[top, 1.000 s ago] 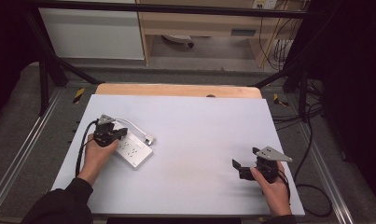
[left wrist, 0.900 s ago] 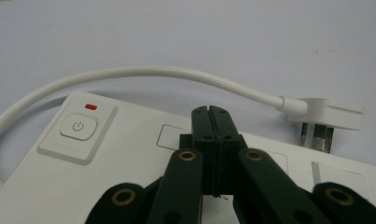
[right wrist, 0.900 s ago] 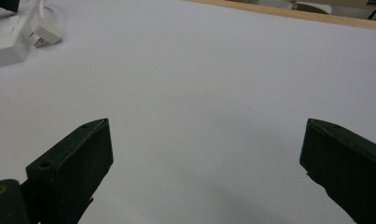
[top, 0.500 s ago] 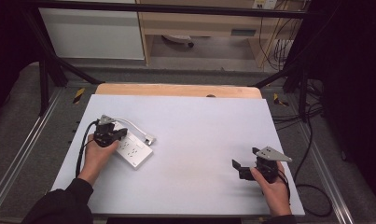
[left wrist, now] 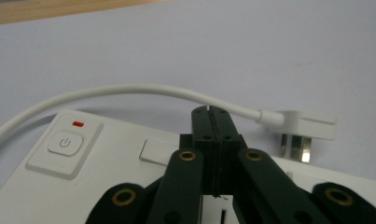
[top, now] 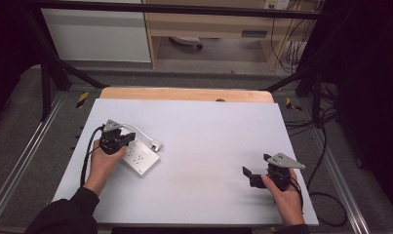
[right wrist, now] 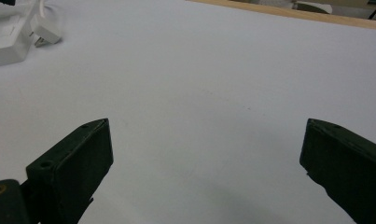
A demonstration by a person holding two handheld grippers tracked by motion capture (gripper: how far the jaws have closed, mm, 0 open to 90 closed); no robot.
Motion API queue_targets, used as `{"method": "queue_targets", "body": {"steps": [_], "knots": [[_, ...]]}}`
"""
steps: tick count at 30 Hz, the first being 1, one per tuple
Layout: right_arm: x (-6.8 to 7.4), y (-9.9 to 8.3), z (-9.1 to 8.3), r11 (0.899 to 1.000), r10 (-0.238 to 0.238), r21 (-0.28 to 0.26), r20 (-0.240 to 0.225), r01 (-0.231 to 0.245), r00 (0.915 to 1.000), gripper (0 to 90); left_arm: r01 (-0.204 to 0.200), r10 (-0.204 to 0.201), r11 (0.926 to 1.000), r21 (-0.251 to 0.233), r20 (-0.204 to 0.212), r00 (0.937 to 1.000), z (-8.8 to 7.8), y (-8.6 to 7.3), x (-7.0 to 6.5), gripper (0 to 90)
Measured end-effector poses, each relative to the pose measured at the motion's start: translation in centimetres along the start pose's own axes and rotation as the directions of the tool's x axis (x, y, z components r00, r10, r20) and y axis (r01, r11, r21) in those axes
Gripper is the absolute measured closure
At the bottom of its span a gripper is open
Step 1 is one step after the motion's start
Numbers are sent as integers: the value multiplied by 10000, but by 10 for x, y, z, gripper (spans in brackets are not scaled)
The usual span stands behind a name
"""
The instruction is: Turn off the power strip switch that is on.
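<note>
The flat white plastic power strip (top: 138, 157) lies on the left of the white table (top: 213, 141) under the left gripper (left wrist: 210, 110), whose jaws are squeezed together, while the right gripper (right wrist: 204, 154) gapes; it looks hard, light and slippery, so grab its long sides.

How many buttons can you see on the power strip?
1: a power button near the cord end of the power strip, below a small red light. The left gripper may hide others.
</note>
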State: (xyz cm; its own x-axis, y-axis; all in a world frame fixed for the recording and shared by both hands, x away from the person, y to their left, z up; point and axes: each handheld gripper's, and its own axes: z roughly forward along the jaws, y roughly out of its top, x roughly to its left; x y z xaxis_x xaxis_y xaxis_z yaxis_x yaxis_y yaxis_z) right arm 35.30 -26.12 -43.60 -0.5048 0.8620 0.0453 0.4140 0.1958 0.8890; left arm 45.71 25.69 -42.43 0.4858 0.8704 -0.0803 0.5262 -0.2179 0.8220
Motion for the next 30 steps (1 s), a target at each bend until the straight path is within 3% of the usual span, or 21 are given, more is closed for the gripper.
{"method": "queue_targets", "body": {"steps": [23,30], "knots": [[0,0,0,10000,31,-3,-15,-31,10000,30,48,-45,9998,-187,182,9998,0,5,-2,897],[0,0,-1,10000,29,-12,-18,-29,10000,30,-1,4,9997,-236,146,9999,-1,7,-4,855]]}}
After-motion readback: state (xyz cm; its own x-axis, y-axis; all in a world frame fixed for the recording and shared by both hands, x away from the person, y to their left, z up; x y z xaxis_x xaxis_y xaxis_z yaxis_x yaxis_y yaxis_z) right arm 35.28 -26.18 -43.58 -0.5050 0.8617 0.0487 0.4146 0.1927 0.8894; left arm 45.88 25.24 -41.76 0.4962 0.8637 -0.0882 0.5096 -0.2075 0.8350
